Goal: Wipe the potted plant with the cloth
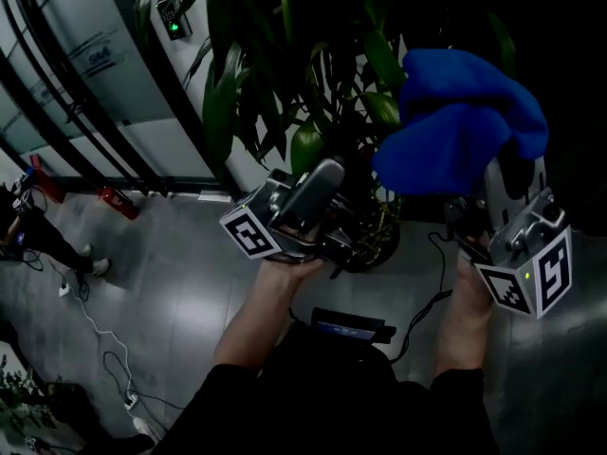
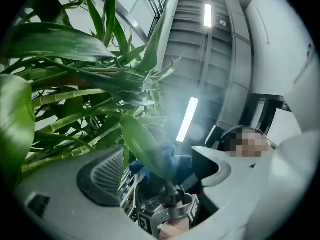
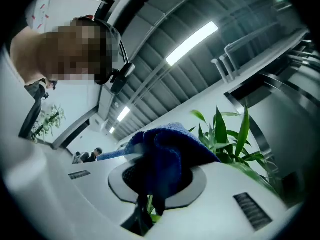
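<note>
The potted plant (image 1: 285, 74) fills the top of the head view with long green leaves, its pot (image 1: 372, 240) on the floor below. My left gripper (image 1: 321, 186) points up into the foliage and stands open. One leaf (image 2: 145, 146) passes loosely between its wide-apart jaws in the left gripper view (image 2: 160, 170). My right gripper (image 1: 503, 186) is raised at the right, shut on a blue cloth (image 1: 463, 121). The cloth (image 3: 162, 156) bunches over its jaws (image 3: 155, 186) and hides the tips. The cloth (image 2: 170, 161) hangs close beyond the leaf.
Grey floor tiles lie under the plant, with a white cable (image 1: 95, 330) trailing at the left. A person (image 1: 43, 240) stands at the far left near a red object (image 1: 119, 202). A glass wall with black frames and a card reader (image 1: 174, 22) rises behind.
</note>
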The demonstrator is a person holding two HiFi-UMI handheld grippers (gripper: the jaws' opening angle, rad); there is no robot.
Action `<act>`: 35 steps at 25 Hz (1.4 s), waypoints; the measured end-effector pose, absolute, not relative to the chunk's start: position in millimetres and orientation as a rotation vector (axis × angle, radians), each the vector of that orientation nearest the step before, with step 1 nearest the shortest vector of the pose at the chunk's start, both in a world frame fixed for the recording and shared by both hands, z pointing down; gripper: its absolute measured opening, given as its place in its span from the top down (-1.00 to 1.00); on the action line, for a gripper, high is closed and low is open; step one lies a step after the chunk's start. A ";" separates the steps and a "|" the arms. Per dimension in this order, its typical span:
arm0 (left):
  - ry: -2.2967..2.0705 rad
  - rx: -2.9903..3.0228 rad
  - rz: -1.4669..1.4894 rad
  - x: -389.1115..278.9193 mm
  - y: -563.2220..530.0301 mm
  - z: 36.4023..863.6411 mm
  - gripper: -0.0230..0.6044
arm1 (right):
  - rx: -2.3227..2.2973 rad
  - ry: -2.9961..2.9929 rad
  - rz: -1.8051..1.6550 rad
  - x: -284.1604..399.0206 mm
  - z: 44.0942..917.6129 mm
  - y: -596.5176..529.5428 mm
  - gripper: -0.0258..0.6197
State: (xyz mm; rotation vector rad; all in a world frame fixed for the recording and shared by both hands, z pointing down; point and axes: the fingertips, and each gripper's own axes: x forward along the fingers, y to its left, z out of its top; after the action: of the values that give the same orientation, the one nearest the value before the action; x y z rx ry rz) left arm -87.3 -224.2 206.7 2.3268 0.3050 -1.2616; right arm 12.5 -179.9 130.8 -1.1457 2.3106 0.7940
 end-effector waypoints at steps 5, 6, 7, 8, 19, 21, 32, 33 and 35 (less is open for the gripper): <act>0.307 2.338 -1.261 -80.7 -217.5 198.6 -0.43 | -0.892 2.096 0.769 31.7 86.9 -144.2 0.70; 0.306 2.341 -1.258 -80.1 -217.0 196.0 -0.43 | -0.864 2.059 0.780 36.2 80.1 -135.6 0.70; 0.307 2.346 -1.254 -80.2 -216.9 193.6 -0.43 | -0.863 2.046 0.794 38.2 76.7 -131.8 0.70; 0.310 2.351 -1.250 -80.7 -216.7 192.0 -0.43 | -0.885 2.062 0.800 36.8 77.4 -133.9 0.70; 0.324 2.457 -1.308 -84.1 -184.6 180.4 -0.56 | -0.926 2.806 0.812 -79.7 180.9 -204.9 0.70; 0.288 2.508 -1.292 -81.2 -180.1 180.6 -0.57 | -0.917 2.880 0.859 -89.4 193.5 -199.7 0.70; 0.158 2.633 -1.227 -77.4 -177.8 189.1 -0.59 | -0.817 3.095 1.051 -105.7 251.3 -177.5 0.70; 0.156 2.625 -1.233 -78.0 -177.6 190.5 -0.59 | -0.801 3.108 1.036 -103.6 256.3 -174.9 0.70; 0.153 2.609 -1.242 -79.1 -175.8 192.4 -0.59 | -0.760 3.129 0.988 -98.4 266.3 -167.8 0.70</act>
State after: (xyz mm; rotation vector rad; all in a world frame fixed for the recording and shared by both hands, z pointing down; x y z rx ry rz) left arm -79.1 -175.8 192.4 2.6086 0.1526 -1.2417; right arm -98.4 -167.8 266.3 -0.7596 3.1293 0.9876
